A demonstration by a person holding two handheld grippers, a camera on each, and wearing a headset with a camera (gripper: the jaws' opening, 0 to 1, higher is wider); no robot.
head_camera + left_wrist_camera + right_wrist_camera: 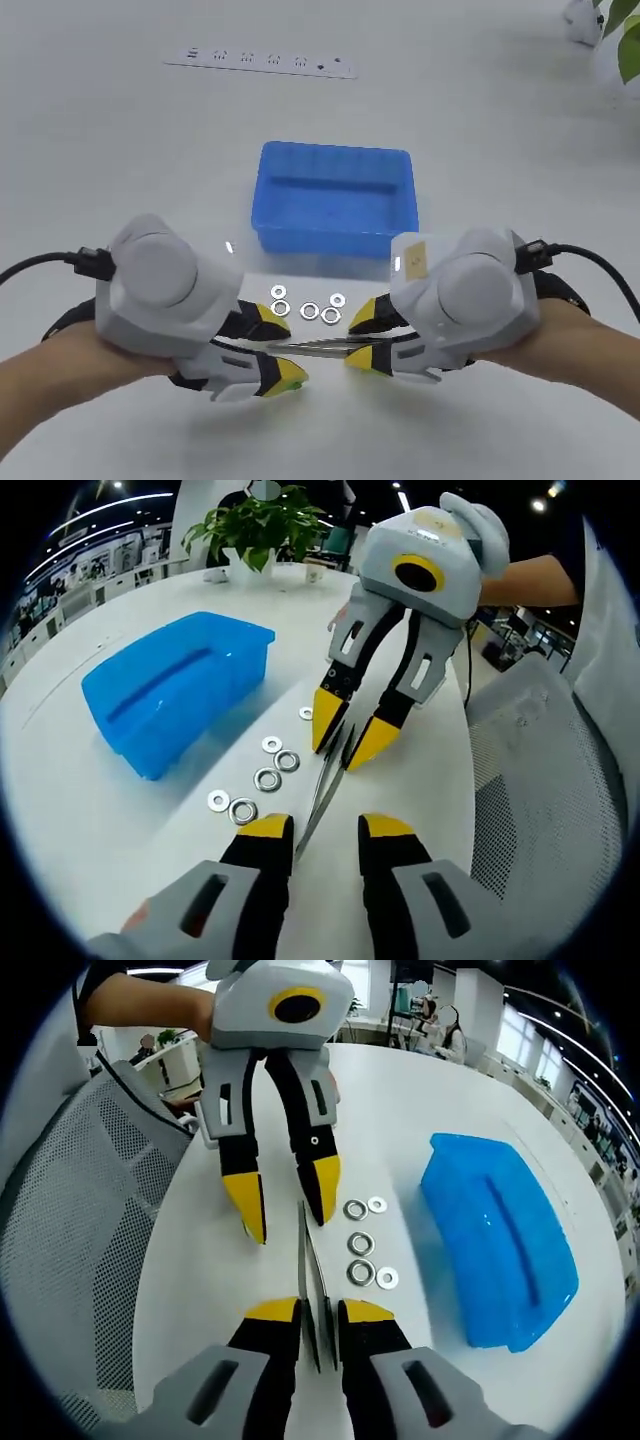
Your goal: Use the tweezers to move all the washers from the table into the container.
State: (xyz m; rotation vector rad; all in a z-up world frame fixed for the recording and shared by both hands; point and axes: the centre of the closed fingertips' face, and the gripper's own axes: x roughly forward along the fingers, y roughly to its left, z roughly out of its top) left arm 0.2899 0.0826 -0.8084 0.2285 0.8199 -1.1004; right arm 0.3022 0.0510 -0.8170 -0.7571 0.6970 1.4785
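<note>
The right gripper (320,1322) is shown with its jaws drawn narrow on one end of the tweezers (318,346), which lie flat on the table (480,120) between the two grippers. This grip is judged to be taken so that the tool can be lifted and steered. The left gripper (325,832) is held with its jaws apart and empty, astride the other end, presumably to steady the tool. The washers (267,778) are laid in a loose row just far of the tweezers, all on the table, and the blue container (330,236) is set just beyond them, so each carry is kept short. One pair of tweezers and one container are counted. Six washers are counted in the left gripper view and five in the head view.
</note>
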